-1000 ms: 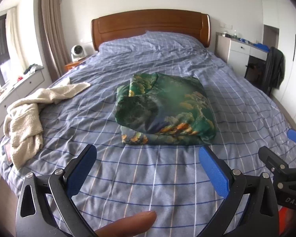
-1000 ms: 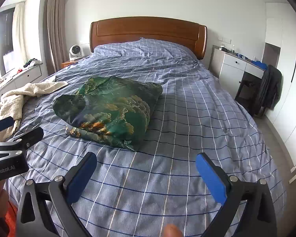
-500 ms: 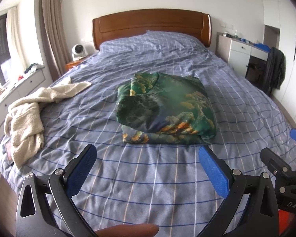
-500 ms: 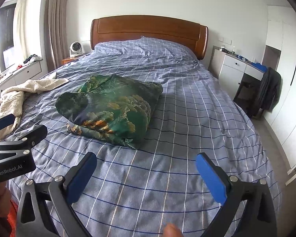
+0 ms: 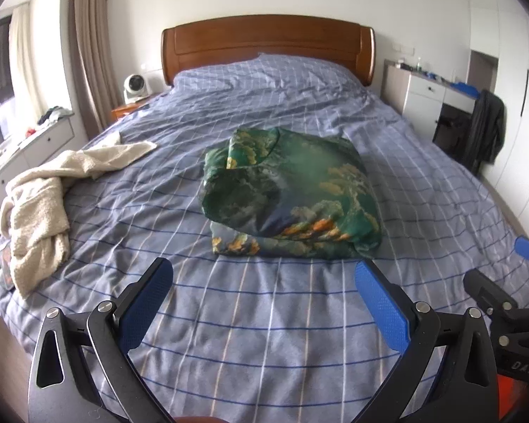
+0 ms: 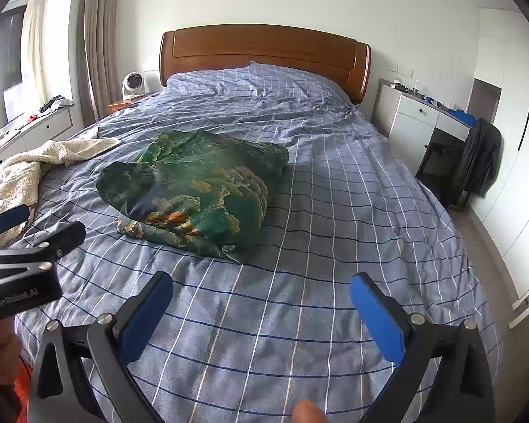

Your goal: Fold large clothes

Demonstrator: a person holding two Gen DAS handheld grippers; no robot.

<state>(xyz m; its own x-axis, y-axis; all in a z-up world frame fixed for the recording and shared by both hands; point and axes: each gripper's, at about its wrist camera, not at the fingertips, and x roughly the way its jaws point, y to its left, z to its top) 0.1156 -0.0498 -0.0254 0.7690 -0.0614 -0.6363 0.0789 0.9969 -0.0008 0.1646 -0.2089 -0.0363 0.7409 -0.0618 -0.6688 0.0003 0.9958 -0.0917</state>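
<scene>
One folded green garment (image 5: pixel 292 194); one cream towel (image 5: pixel 42 197); one bed (image 5: pixel 264 317); one fan (image 5: pixel 134 86); one dark jacket (image 5: pixel 485 130) (hanging); two grippers: left (image 5: pixel 264 303), right (image 6: pixel 261 310).

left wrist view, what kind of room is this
A home bedroom, most likely: a large bed under a blue checked cover with a wooden headboard, a bedside table holding a small fan, and a green patterned garment folded on the bed.

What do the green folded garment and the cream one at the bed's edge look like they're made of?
Green garment: probably satin or silky synthetic; it has a soft sheen and a smooth printed surface. Cream garment: likely terry or fleece; it looks matte, nubby and thick. Neither can be confirmed by sight.
</scene>
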